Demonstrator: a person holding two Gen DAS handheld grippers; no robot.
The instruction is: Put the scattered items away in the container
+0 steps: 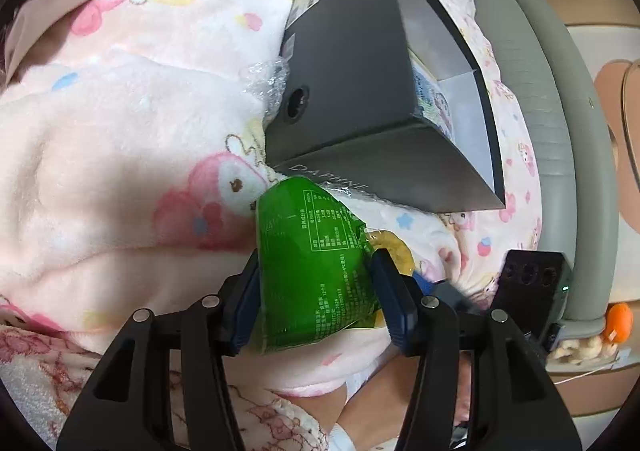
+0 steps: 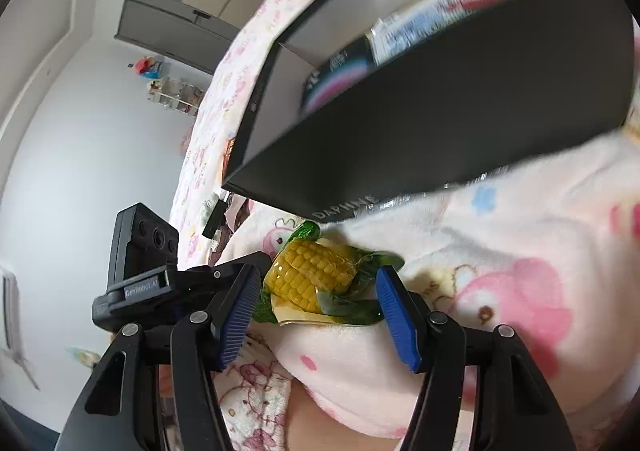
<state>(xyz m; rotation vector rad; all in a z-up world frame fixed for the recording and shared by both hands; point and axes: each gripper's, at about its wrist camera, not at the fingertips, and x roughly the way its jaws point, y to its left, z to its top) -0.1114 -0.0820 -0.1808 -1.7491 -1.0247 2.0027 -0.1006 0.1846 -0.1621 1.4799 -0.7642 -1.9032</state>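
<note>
On the pink blanket (image 1: 120, 123) beside the black box (image 1: 360, 91), left gripper (image 1: 316, 291) clamps the corn packet (image 1: 312, 259); right gripper (image 2: 320, 303) stands apart. Lift clear of the box wall before releasing.

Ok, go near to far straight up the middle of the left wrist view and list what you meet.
Left gripper, shut on the green packet → black box, standing on the pink blanket.
</note>
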